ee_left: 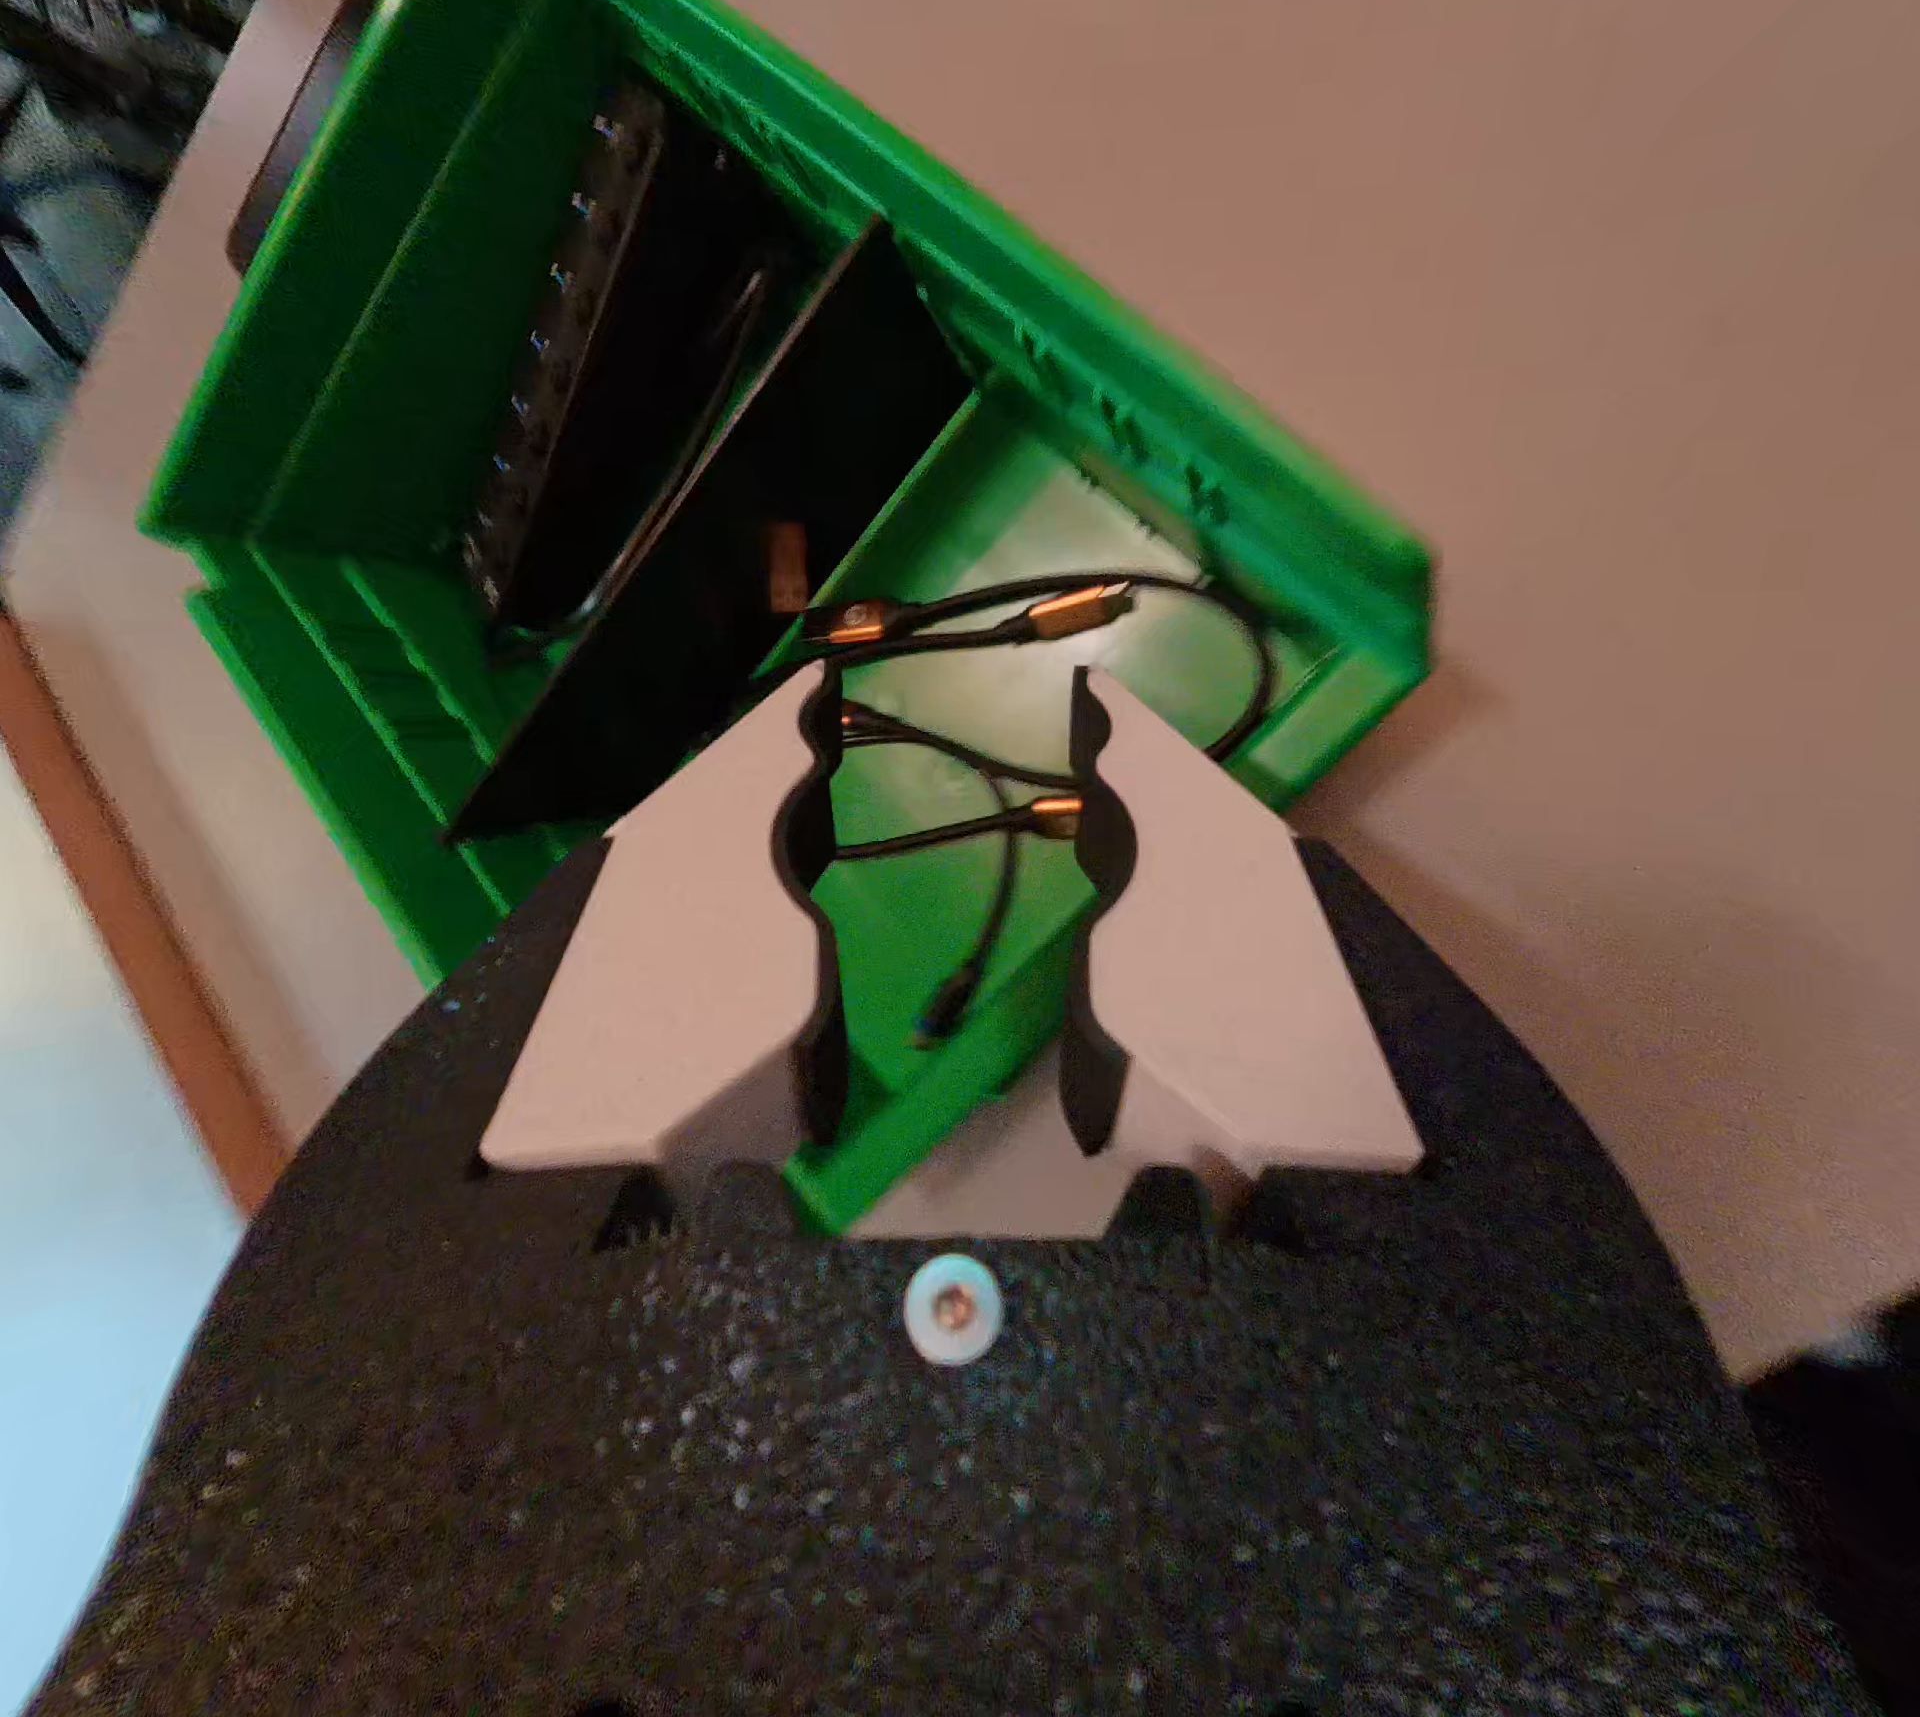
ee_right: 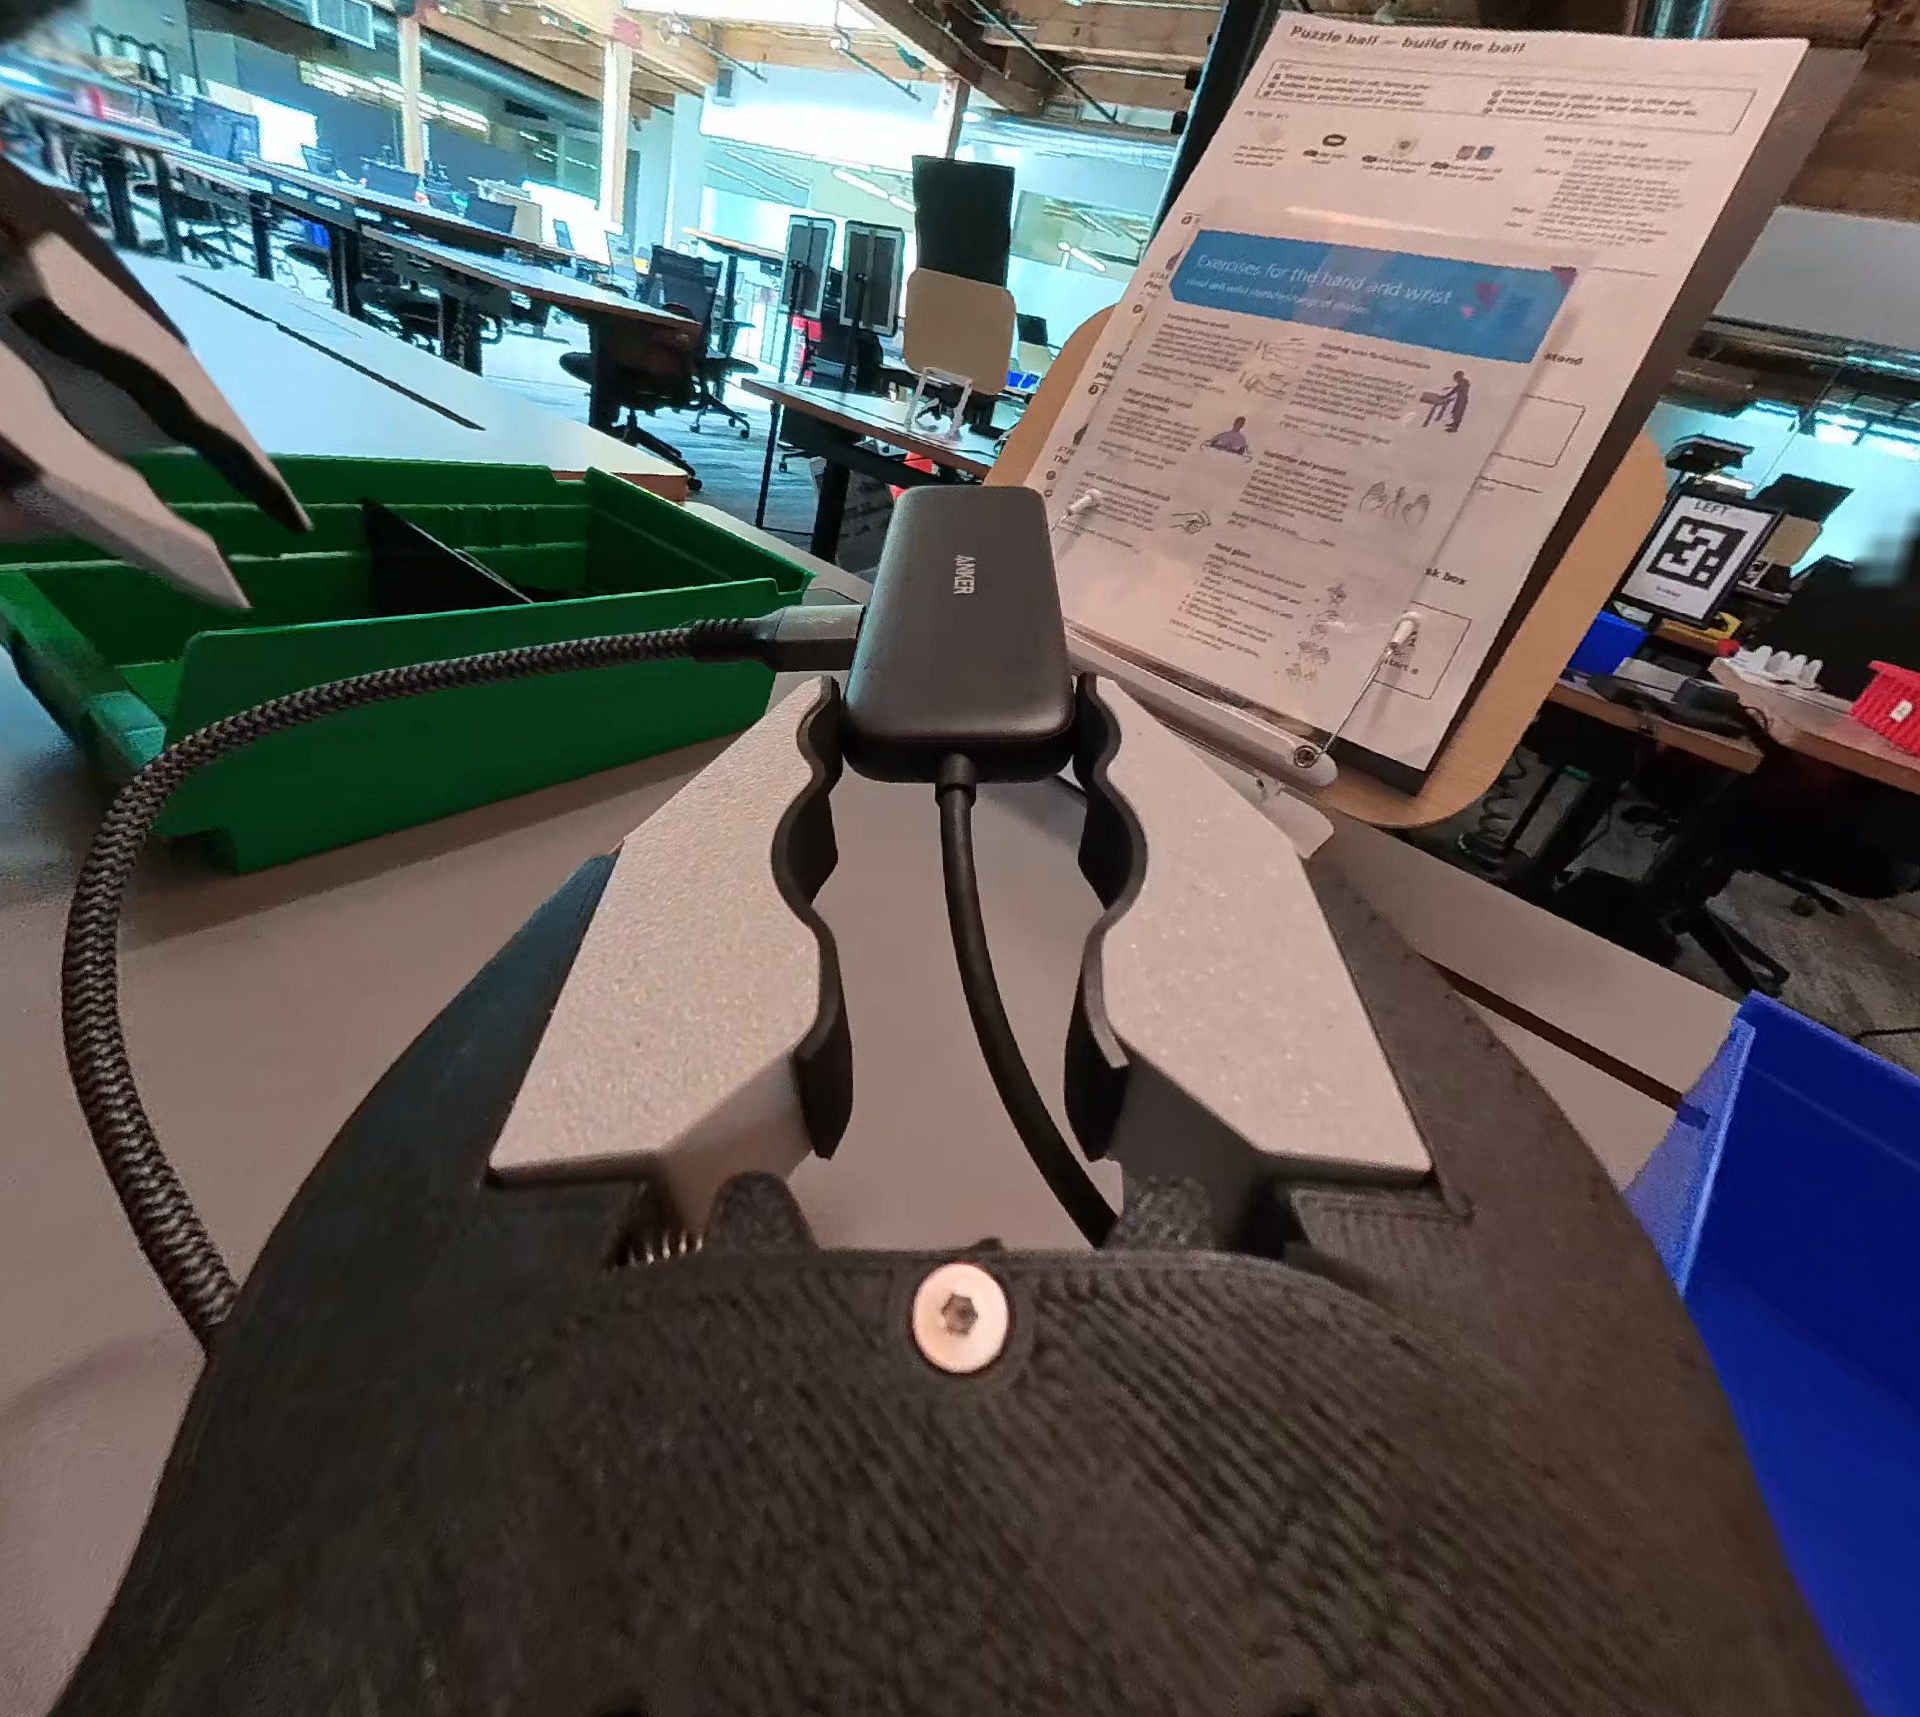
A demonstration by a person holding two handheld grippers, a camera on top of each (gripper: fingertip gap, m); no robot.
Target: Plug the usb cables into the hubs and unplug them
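Observation:
My right gripper [ee_right: 956, 717] is shut on a small dark grey USB hub [ee_right: 961, 618] and holds it above the table. A braided black cable [ee_right: 343, 691] is plugged into the hub's left side. The hub's own thin cable [ee_right: 971, 919] hangs down between the fingers. My left gripper [ee_left: 951, 691] is open and empty above the green tray [ee_left: 1039, 296], over the compartment holding several black cables with copper-coloured plugs [ee_left: 1065, 613]. A long black multi-port hub [ee_left: 582, 337] lies in the tray's far compartment. The left gripper [ee_right: 270, 561] also shows in the right wrist view, over the tray [ee_right: 468, 722].
A black divider [ee_left: 727, 545] splits the tray. A wooden document stand with printed sheets [ee_right: 1351, 420] rises just behind the held hub. A blue bin [ee_right: 1818, 1272] sits at the right. The table edge [ee_left: 135, 919] runs close to the tray's left side.

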